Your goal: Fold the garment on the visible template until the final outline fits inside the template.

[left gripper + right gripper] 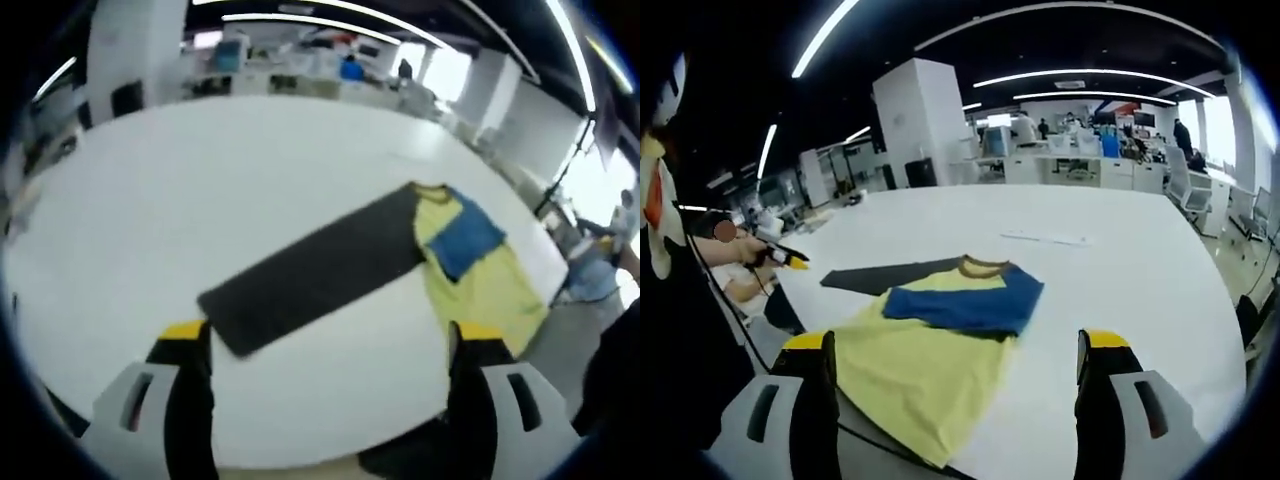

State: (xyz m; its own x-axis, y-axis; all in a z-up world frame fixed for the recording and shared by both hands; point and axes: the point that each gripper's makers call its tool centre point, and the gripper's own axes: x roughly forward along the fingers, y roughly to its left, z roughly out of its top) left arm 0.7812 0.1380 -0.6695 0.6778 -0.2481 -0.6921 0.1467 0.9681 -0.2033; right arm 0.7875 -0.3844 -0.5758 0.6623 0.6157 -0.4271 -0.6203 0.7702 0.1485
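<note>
Both tongs hang open and empty above the table: left tongs [330, 345], right tongs [955, 350]. The shirt [930, 340], yellow with a blue sleeve folded across it, lies half off the dark template [315, 270], its hem at the table [1120, 260] edge. A careless tug may drag it over that edge, or shift the template.

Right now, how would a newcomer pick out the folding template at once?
On the big white table lies a yellow garment with a blue sleeve. The template is the flat, dark grey strip beside it, tucked under the collar end.
</note>
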